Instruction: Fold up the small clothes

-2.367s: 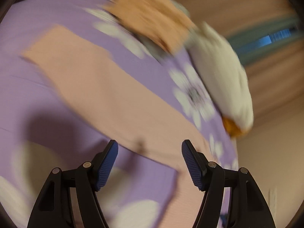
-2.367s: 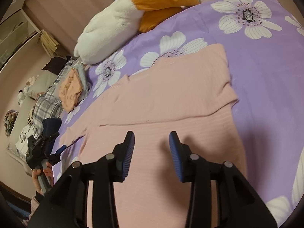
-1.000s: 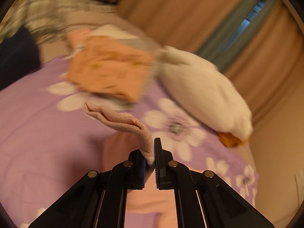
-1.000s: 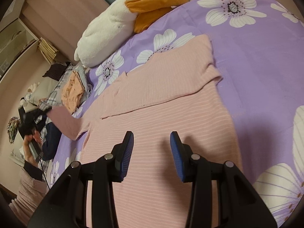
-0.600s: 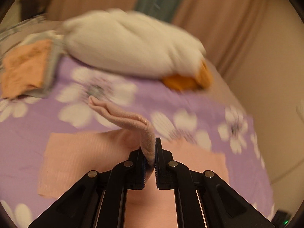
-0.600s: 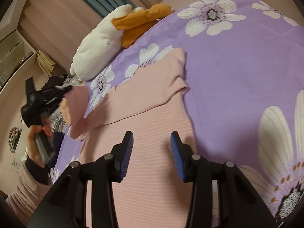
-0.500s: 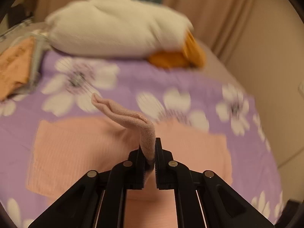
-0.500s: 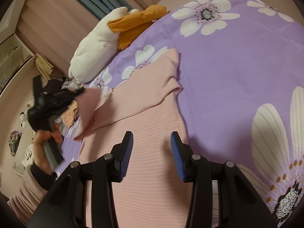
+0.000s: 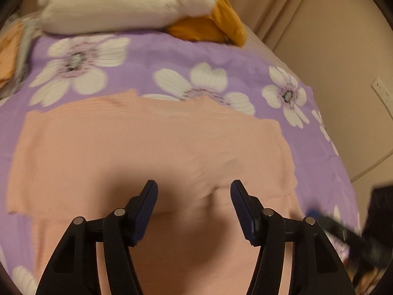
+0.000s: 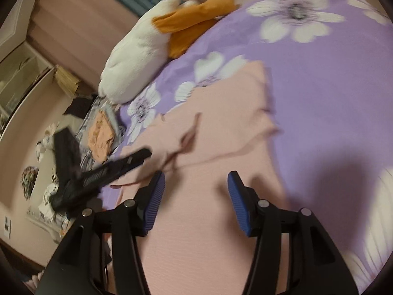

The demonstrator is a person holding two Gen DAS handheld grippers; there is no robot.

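Note:
A pink ribbed top (image 9: 152,147) lies flat on the purple flowered bedspread (image 9: 152,56), its sleeves folded across the body. My left gripper (image 9: 194,209) is open and empty, low over the folded sleeve. In the right wrist view the top (image 10: 208,209) fills the lower middle. My right gripper (image 10: 195,196) is open and empty above the top's body. The left gripper (image 10: 132,159) shows there at the left as a blurred black shape over the top's left edge.
A white and orange plush duck (image 9: 137,2) lies at the bed's far side. A stack of folded clothes with an orange piece on top (image 10: 102,132) sits at the bed's left edge. Curtains and a wall (image 9: 331,36) stand beyond the bed.
My left gripper carried the pink sleeve across the top, then opened and let it go; the sleeve now lies flat. The right gripper stayed open over the top.

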